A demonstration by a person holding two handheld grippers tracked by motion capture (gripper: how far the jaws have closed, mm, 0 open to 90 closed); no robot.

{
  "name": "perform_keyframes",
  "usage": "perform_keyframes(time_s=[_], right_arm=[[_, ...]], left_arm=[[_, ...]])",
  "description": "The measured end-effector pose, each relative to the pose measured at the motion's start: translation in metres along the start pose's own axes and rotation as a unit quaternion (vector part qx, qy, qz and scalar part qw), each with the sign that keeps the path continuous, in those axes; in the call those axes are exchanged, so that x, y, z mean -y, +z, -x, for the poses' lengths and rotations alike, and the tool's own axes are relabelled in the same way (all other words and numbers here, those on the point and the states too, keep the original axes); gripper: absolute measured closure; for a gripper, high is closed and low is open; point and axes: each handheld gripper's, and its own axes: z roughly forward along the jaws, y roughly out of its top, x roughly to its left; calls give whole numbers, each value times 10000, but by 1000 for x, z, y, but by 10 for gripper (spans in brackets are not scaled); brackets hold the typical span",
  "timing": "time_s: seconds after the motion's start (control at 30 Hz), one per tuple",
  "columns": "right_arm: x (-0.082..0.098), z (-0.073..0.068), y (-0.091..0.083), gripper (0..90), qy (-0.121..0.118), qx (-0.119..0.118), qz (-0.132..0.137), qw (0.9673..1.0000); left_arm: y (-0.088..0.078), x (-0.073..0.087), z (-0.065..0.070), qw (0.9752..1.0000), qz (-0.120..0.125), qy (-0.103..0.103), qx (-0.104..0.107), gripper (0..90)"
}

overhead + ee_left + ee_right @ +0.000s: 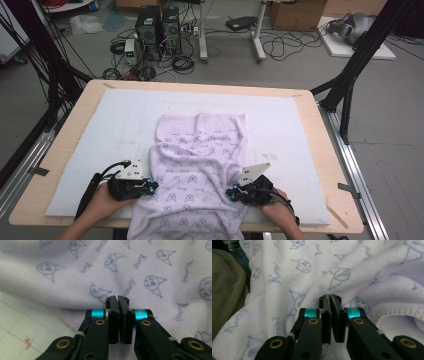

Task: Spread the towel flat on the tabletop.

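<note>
My left gripper (150, 187) sits at the towel's (200, 165) left edge, near the front of the tabletop (65, 145). Its 2 fingers (113, 312) are pressed together; in the left gripper view I see no fabric between the tips, w/ terry cloth right behind and under them, so I can't tell if a thin fold is pinched lower down. Right gripper (234, 192) mirrors it at the towel's right edge, fingers (325, 312) also together, tips resting against the cloth; same doubt about a pinch there.

Towel is pale lilac w/ small blue cartoon faces and script, lying rumpled on the white foam mat (100, 130) that covers most of the tabletop. Its far end is roughly mid-mat, w/ a few humps and creases; its near end hangs over the front edge toward me, btwn my 2 hands. A stitched hem (50, 312) runs diagonally in the left gripper view, w/ the gridded mat (20, 325) showing beyond it. In the right gripper view a hemmed corner (397, 312) curls at the right, and dark olive cloth (227, 285) shows at the left edge.

Each gripper has a grey 3-cornered plate on top and a black cable trailing back along my forearm. Beyond the tabletop, on the floor: 2 PC towers (159, 27), tangled cables, cardboard boxes (297, 12).
</note>
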Motion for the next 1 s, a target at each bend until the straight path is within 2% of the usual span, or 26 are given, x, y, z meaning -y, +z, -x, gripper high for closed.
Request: perform_keyframes(time_s=[0.13,0.2,0.23,0.3,0.33,0.4,0.43,0.53,0.6,0.63,0.67,0.7,0.73,0.8,0.83,0.9,0.97,1.0], right_arm=[[4,-7,-4,887,-23,-231,-20,9997],[4,-18,-9,886,-182,-431,-110,9988],[4,-25,-13,882,-289,-465,-42,9985],[1,-33,-22,854,-350,-344,122,9987],[-1,-32,-26,817,-341,-207,209,9990],[-4,-24,-29,753,-265,-1,226,9994],[-5,-17,-27,717,-187,157,194,9995],[-5,-2,-16,671,-9,173,162,9997],[-4,2,-7,664,-5,114,44,9999],[-5,3,-3,670,-19,90,-76,9999],[-5,3,1,680,-46,70,-146,9999],[-4,3,2,709,-50,57,-87,9999],[-4,3,3,730,-28,45,-59,10000],[-3,4,3,853,30,-4,12,10000],[-2,5,3,877,1,-106,26,9999],[-2,3,2,885,-59,-126,9,9999],[-1,-2,-1,888,-110,-367,-40,9993],[-1,-8,-5,887,-194,-412,-12,9990]], left_arm=[[-13,10,12,9999,2,-11,166,880],[-23,15,22,9998,92,33,197,879],[-28,15,26,9997,167,21,201,876],[-34,13,27,9995,278,-9,146,818],[-34,11,25,9996,249,38,90,778],[-28,3,20,9997,248,20,-74,683],[-25,1,18,9996,267,-2,-72,638],[-8,-6,7,9998,157,-10,-113,627],[3,-7,3,10000,17,-6,-14,661],[8,-6,2,10000,-26,53,50,709],[8,-5,2,9999,64,59,52,742],[8,-5,2,10000,64,0,70,806],[8,-5,2,9999,48,58,88,847],[5,-4,6,9999,13,126,88,867],[3,-3,8,9998,6,134,133,870],[-2,2,12,9997,10,108,205,873],[-10,6,20,9993,48,133,338,873],[-16,8,26,9991,110,183,368,872]])
